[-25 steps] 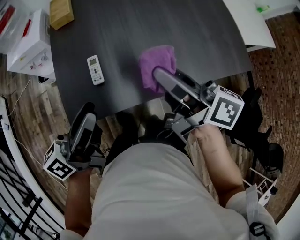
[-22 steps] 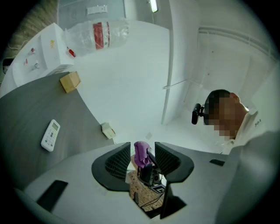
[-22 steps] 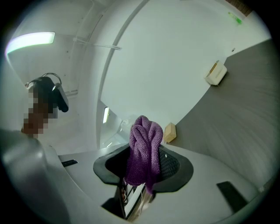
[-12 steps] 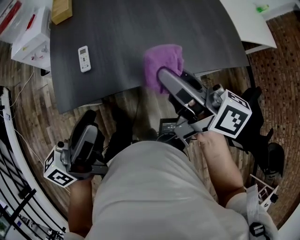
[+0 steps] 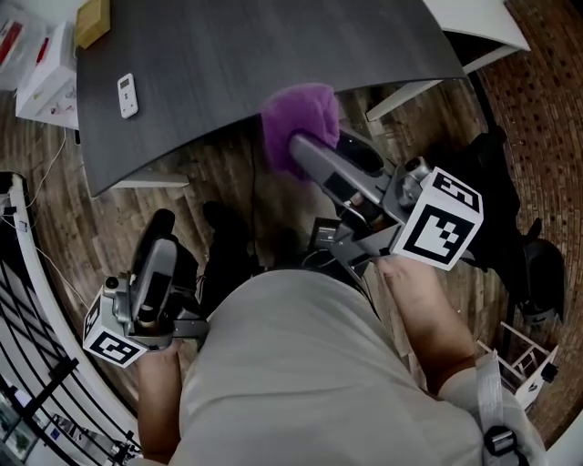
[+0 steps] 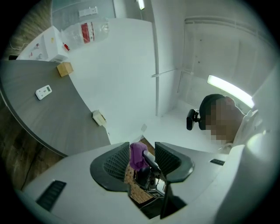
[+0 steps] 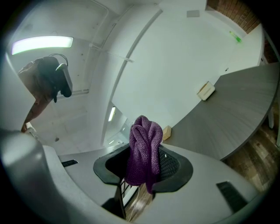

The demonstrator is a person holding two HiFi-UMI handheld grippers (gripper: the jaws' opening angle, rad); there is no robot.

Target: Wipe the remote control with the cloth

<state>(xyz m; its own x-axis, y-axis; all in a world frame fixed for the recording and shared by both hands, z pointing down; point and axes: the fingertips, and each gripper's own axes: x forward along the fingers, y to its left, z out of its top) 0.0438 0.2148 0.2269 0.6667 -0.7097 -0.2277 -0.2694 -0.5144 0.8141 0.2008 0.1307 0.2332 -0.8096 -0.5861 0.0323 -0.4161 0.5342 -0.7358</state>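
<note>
The white remote control (image 5: 127,96) lies on the dark grey table (image 5: 273,45), near its left end, and shows small in the left gripper view (image 6: 43,91). A purple cloth (image 5: 299,123) hangs bunched in my right gripper (image 5: 296,150), off the table's front edge and above the wooden floor. In the right gripper view the cloth (image 7: 144,148) fills the gap of that gripper (image 7: 142,168), both jaws pressing on it. My left gripper (image 5: 162,226) is low at the left over the floor, far from the remote. It (image 6: 142,159) stands open with nothing between its jaws.
White boxes (image 5: 46,77) and a wooden block (image 5: 91,20) sit by the table's far left corner. A white table (image 5: 474,23) stands at the upper right. Black bars (image 5: 36,382) run along the left, and a dark chair (image 5: 533,273) is at the right.
The cloth has come off the table in the right gripper and now hangs beyond the front edge. Both grippers and the view have drawn back; the remote looks farther away.
</note>
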